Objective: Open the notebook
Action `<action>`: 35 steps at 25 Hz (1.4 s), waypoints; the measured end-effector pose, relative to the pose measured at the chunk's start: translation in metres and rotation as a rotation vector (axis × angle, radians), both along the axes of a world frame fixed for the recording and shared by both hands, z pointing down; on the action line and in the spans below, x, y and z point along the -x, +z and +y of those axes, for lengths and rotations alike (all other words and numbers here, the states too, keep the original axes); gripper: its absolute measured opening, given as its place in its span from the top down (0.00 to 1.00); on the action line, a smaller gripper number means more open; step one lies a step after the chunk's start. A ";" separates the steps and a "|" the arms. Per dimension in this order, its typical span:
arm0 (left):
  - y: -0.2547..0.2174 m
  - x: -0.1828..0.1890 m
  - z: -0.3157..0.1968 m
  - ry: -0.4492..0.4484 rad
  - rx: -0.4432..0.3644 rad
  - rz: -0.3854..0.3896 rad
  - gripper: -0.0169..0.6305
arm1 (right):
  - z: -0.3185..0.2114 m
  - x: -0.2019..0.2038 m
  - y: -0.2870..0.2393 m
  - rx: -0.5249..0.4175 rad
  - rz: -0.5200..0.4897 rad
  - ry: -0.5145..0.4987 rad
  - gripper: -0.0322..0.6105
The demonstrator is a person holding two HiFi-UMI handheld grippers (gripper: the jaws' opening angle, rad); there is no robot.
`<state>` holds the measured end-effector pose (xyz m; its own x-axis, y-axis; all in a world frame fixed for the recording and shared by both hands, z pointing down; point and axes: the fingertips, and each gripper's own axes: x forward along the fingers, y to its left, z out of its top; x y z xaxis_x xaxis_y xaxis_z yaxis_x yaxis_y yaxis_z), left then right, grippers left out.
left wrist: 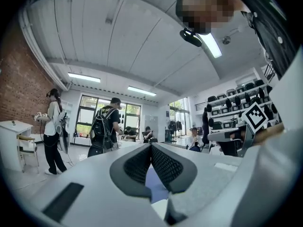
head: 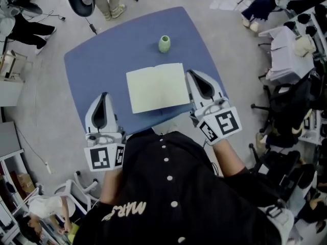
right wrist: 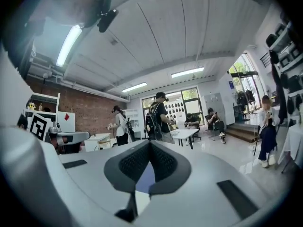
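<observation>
Blue table [head: 102,60] on grey floor [head: 41,101]. Notebook [head: 157,87] lies flat at ctr, green vase [head: 164,44] at its 12. My left gripper [head: 104,96] sits at its 8, right gripper [head: 191,75] at its 3, both w/ jaws closed on nothing. Brick wall [right wrist: 94,112], ppl [right wrist: 161,115] standing beyond.

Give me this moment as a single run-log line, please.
left gripper: shut, empty | right gripper: shut, empty | notebook: flat on table, pale pages up | vase: upright beyond notebook
</observation>
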<state>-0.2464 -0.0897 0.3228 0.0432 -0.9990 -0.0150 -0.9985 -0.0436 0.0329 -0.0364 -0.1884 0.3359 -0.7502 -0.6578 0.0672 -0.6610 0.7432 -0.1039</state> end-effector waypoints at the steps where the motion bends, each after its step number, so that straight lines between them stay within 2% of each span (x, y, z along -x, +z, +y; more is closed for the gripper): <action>1: -0.004 0.000 -0.001 -0.002 -0.006 -0.005 0.97 | -0.001 -0.008 -0.010 -0.028 -0.012 0.013 0.95; 4: -0.016 0.001 -0.001 -0.016 -0.025 -0.018 0.97 | -0.002 -0.032 -0.034 -0.102 -0.031 0.056 0.95; 11: -0.034 0.007 0.003 -0.052 -0.066 -0.051 0.97 | -0.007 -0.080 -0.060 -0.185 -0.058 0.146 0.95; 18: -0.038 0.019 0.009 -0.100 -0.060 -0.075 0.97 | -0.014 -0.111 -0.059 -0.202 -0.056 0.224 0.95; 35: -0.039 0.018 0.013 -0.097 -0.062 -0.079 0.97 | -0.012 -0.094 -0.052 -0.202 -0.028 0.210 0.95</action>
